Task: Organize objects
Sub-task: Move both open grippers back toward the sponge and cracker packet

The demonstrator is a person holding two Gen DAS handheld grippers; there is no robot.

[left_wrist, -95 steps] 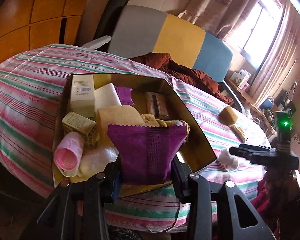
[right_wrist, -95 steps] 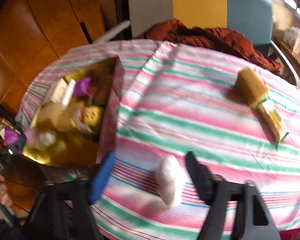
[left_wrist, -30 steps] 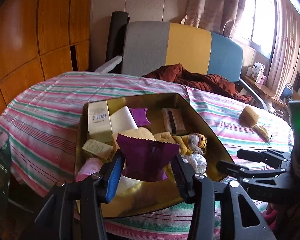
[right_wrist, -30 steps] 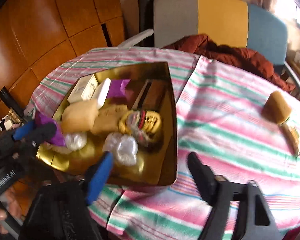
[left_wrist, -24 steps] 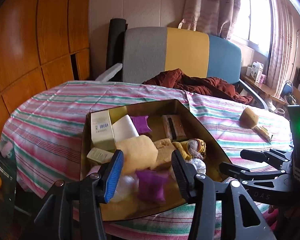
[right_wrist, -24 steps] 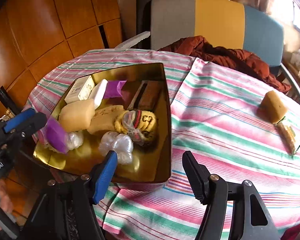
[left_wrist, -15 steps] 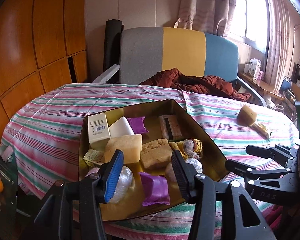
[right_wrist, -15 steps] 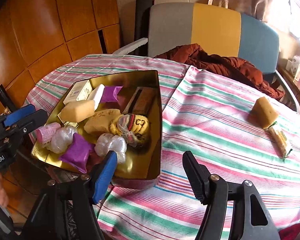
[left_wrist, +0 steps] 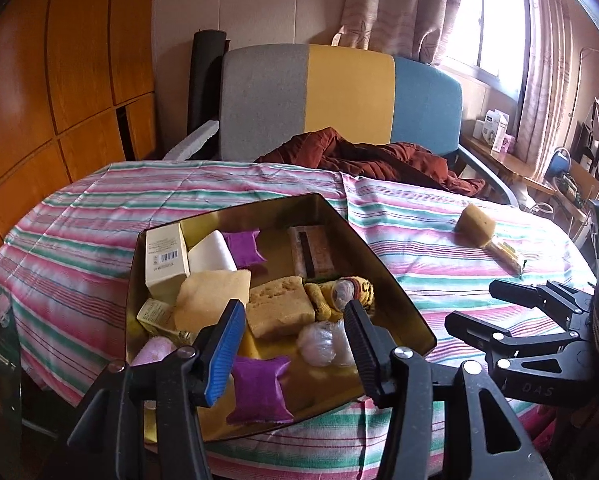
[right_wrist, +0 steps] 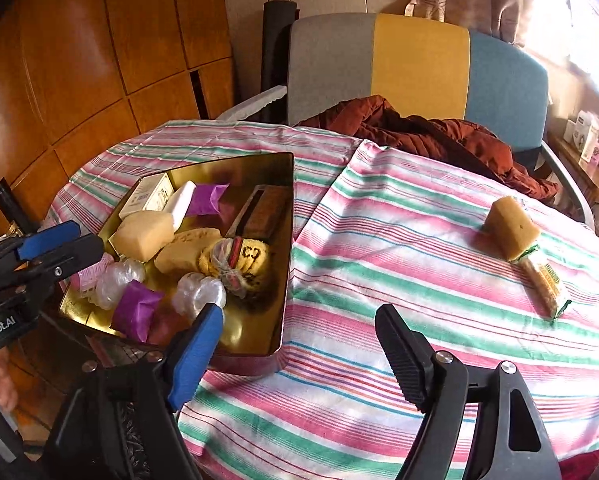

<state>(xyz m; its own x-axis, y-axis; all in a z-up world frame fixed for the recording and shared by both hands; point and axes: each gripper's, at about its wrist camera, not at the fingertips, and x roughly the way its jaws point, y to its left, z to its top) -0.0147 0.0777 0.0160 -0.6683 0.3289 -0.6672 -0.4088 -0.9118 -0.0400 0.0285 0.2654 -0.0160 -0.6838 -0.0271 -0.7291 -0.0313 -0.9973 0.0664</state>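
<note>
A gold tin (left_wrist: pixel 363 236) (right_wrist: pixel 287 240) on the striped tablecloth holds several small items: boxes, sponges, plastic-wrapped bundles and two purple pouches. One purple pouch (left_wrist: pixel 259 388) (right_wrist: pixel 135 310) lies loose at the tin's near end. Above it my left gripper (left_wrist: pixel 295 328) hangs with its jaws opening and nothing between them. My right gripper (right_wrist: pixel 299 344) is over the cloth beside the tin's near corner, jaws opening and empty. On the cloth at the far right lie a yellow sponge (left_wrist: pixel 477 226) (right_wrist: pixel 509 228) and a small wrapped bar (right_wrist: pixel 545 284).
A grey, yellow and blue chair (left_wrist: pixel 339 100) with a rust-red garment (right_wrist: pixel 427 132) stands behind the table. Wood panelling (left_wrist: pixel 59 80) is on the left. A windowsill with small boxes (left_wrist: pixel 495 130) is at the right. The cloth (right_wrist: pixel 399 240) between tin and sponge is bare.
My left gripper let go of the purple pouch, which dropped into the tin's near end. Both grippers drew back from the tin and the right jaws widened.
</note>
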